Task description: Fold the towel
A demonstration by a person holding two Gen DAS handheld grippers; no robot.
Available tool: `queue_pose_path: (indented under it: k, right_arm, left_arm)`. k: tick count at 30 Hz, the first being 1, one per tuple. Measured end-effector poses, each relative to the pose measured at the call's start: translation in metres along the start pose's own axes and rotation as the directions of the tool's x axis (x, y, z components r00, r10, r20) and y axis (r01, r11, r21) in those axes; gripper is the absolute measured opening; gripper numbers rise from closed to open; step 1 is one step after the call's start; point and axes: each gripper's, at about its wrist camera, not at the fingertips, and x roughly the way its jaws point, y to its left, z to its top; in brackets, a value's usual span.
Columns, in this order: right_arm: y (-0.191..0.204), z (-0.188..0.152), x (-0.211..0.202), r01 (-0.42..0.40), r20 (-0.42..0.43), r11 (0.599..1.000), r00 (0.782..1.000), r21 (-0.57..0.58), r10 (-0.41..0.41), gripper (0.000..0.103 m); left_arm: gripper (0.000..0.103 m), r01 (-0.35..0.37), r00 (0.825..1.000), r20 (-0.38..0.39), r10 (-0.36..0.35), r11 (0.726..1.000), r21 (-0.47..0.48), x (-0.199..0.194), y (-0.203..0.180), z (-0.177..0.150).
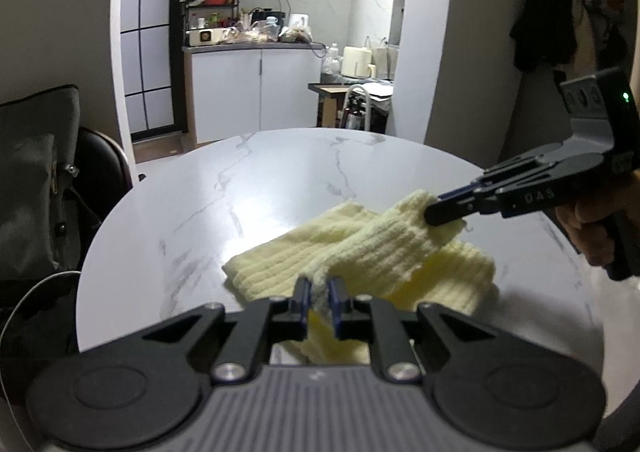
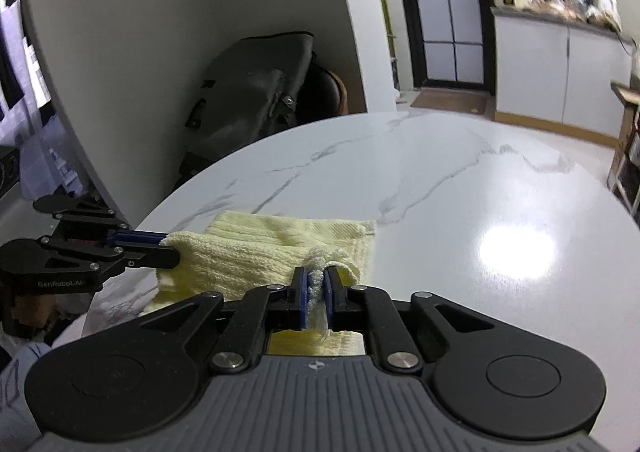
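Note:
A pale yellow ribbed towel lies partly folded on the round white marble table. My left gripper is shut on one near corner of the towel, with cloth pinched between its blue pads. My right gripper comes in from the right and is shut on another corner, held a little above the table. In the right wrist view the towel spreads ahead, my right gripper clamps a bunched corner, and my left gripper grips the towel's left edge.
A grey bag on a dark chair stands close to the table's left edge. Beyond the table are a kitchen counter with white cabinets and a low cluttered stand. Dark clothes hang at the right. A hand holds the right gripper.

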Motion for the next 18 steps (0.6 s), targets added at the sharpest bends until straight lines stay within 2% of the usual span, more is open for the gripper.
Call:
queue_pose_path:
  k: [4,6,8,10,18]
  right_arm:
    - [-0.007,0.001,0.002,-0.025,0.005,0.999,1.0,0.029,0.024,0.014]
    - [-0.011,0.002,0.002,-0.041,0.014,0.998,0.999,0.055,0.04,0.03]
    - [-0.017,0.005,0.003,-0.08,0.034,0.993,0.996,0.092,0.077,0.036]
    - [-0.019,0.007,0.005,-0.095,0.038,0.99,0.995,0.104,0.091,0.036]
    - [-0.02,0.009,0.006,-0.111,0.039,0.991,0.993,0.074,0.108,0.036]
  left_arm:
    - [0.023,-0.02,1.0,-0.007,0.02,1.0,-0.004,0.006,0.004,0.002]
    - [0.024,-0.026,1.0,-0.009,0.026,1.0,-0.01,0.008,0.006,0.002]
    - [0.027,-0.031,0.999,-0.008,0.031,0.999,-0.01,0.009,0.007,0.005]
    - [0.032,-0.037,0.999,-0.009,0.037,0.999,-0.01,0.01,0.008,0.006]
    - [0.033,-0.061,0.998,-0.011,0.061,0.998,-0.006,0.014,0.009,0.011]
